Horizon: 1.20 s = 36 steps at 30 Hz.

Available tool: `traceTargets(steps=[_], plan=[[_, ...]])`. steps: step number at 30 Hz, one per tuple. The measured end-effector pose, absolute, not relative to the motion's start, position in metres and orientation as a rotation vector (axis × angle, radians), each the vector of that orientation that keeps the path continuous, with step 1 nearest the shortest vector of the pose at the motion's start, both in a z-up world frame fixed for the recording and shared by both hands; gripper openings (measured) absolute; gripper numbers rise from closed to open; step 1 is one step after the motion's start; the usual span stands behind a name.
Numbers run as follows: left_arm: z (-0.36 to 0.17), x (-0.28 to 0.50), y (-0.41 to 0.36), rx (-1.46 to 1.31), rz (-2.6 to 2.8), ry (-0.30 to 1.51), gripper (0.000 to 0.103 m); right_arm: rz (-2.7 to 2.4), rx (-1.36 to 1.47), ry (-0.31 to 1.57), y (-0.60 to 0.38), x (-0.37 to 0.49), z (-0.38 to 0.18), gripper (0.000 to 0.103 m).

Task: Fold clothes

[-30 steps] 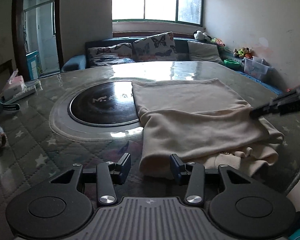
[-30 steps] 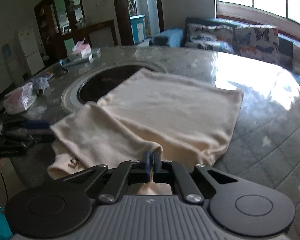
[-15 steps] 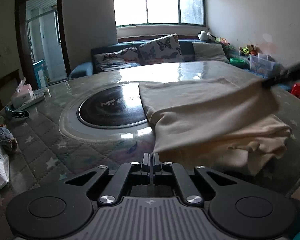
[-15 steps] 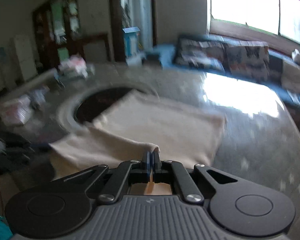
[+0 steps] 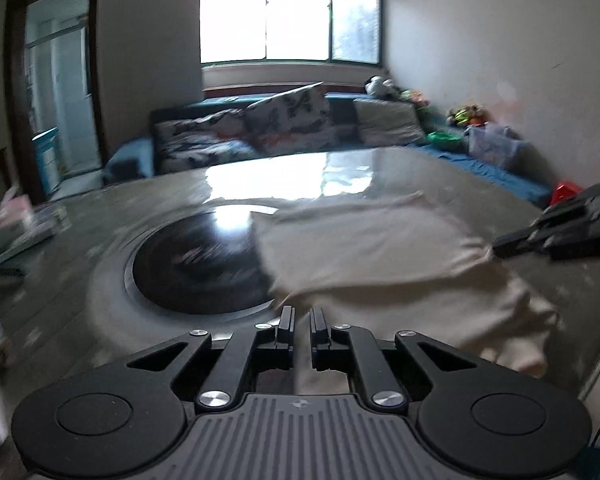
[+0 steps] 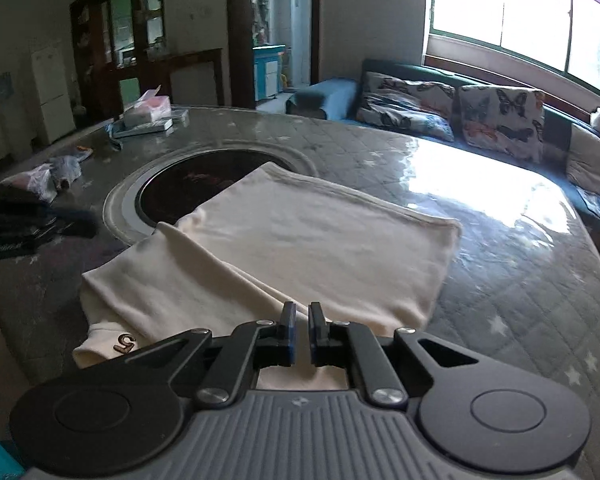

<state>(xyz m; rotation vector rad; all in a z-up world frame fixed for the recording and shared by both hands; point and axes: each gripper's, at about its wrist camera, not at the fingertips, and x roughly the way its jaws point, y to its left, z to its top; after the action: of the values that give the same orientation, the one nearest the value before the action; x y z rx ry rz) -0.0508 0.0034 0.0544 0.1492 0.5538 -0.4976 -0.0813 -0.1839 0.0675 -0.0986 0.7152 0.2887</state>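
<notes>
Lying across the middle of the right wrist view, the cream knitted garment is folded roughly square on the grey quilted, star-patterned table. Its far left corner overlaps the round black glossy disc set into the tabletop. A loose fold runs diagonally toward the bottom centre, and a cuff with a brown mark sits at lower left, close to the table's near edge. Bare tabletop stretches wide to the right of the garment and beyond its far hem.

The right gripper is at bottom centre over the garment's near edge. Its jaws are parted by a narrow slit and opening, with no cloth pinched between them. The left gripper is likewise slightly parted and opening, empty, above the garment's near left edge beside the disc. Clutter, including a pink-topped tissue box, stays at upper left, well away from the garment.
</notes>
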Motion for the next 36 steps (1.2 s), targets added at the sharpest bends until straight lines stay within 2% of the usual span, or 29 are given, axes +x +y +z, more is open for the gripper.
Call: traceTargets(steps=[9,19,20,22,26,35,36], plan=[[0.017,-0.006,-0.024,0.197,-0.488,0.635,0.009,0.277,-0.097,0.779,-0.189,-0.073,0.039,0.006],[0.030,-0.046,-0.015,0.269,-0.585,0.597,0.013,0.370,-0.171,0.804,-0.182,-0.101,0.047,0.008],[0.031,-0.054,-0.015,0.291,-0.599,0.593,0.015,0.369,-0.173,0.811,-0.183,-0.102,0.044,0.008],[0.033,-0.072,-0.012,0.360,-0.622,0.575,0.037,0.369,-0.169,0.814,-0.185,-0.105,0.044,0.008],[0.034,-0.105,-0.007,0.500,-0.684,0.518,0.042,0.379,-0.170,0.799,-0.187,-0.111,0.051,0.009],[0.004,-0.126,-0.037,0.670,-0.735,0.425,0.044,0.392,-0.219,0.778,-0.185,-0.124,0.058,0.024],[0.002,-0.125,-0.041,0.679,-0.743,0.414,0.038,0.392,-0.225,0.772,-0.185,-0.126,0.059,0.030]])
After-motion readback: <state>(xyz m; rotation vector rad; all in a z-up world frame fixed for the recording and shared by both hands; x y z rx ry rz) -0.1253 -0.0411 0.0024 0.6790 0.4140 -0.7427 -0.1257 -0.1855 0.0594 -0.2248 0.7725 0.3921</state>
